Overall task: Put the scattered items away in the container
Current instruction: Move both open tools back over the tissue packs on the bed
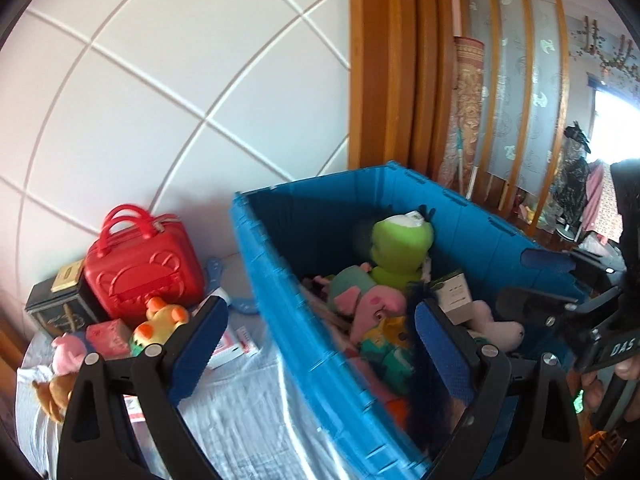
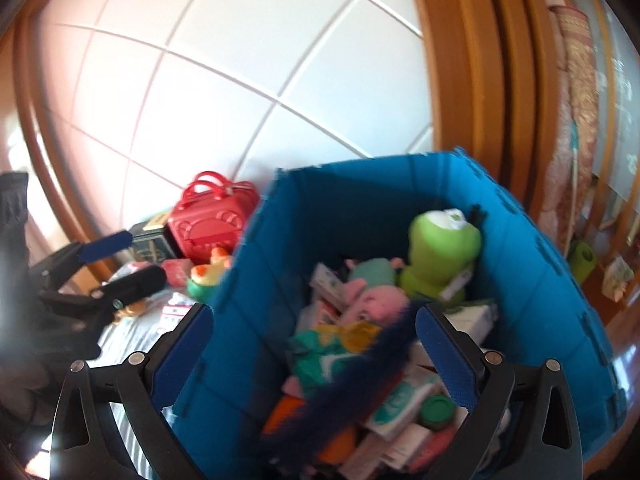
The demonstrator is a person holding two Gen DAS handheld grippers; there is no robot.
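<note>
Left wrist view: left hand-held gripper [image 1: 316, 344] spread wide, nothing between the pads; its near finger hangs over the tabletop [image 1: 240, 420], the far one over the bin. Right hand-held gripper [image 2: 314, 350] also spread wide, empty, above the bin's contents.

Just under both: dark blue fuzzy strip [image 2: 360, 364], limp, draped across the pile. Looks feather-light and floppy.

Blue container [image 1: 280, 300] stands on the tabletop, well filled: pink pig plush [image 1: 372, 304], green frog plush [image 1: 400, 248] against the back wall, cartons, a green-lidded jar [image 2: 438, 410]. Exact count inside cannot be told; too jumbled and blurred.

Still outside, left of the bin, near to far:
- brown plush [image 1: 52, 394] at the tabletop edge, one
- small pink plush [image 1: 68, 350], one
- yellow-orange duck toy [image 1: 160, 324], one; likely soft, take it across the body
- pink block [image 1: 108, 336], one
- flat cards or packets [image 1: 236, 344], at least two; thin, may slip, pinch at an edge
- red case [image 1: 144, 276], one; rigid, probably heaviest, take by its twin handles
- dark box [image 1: 60, 304], one; stiff, grip across the narrow sides
</note>
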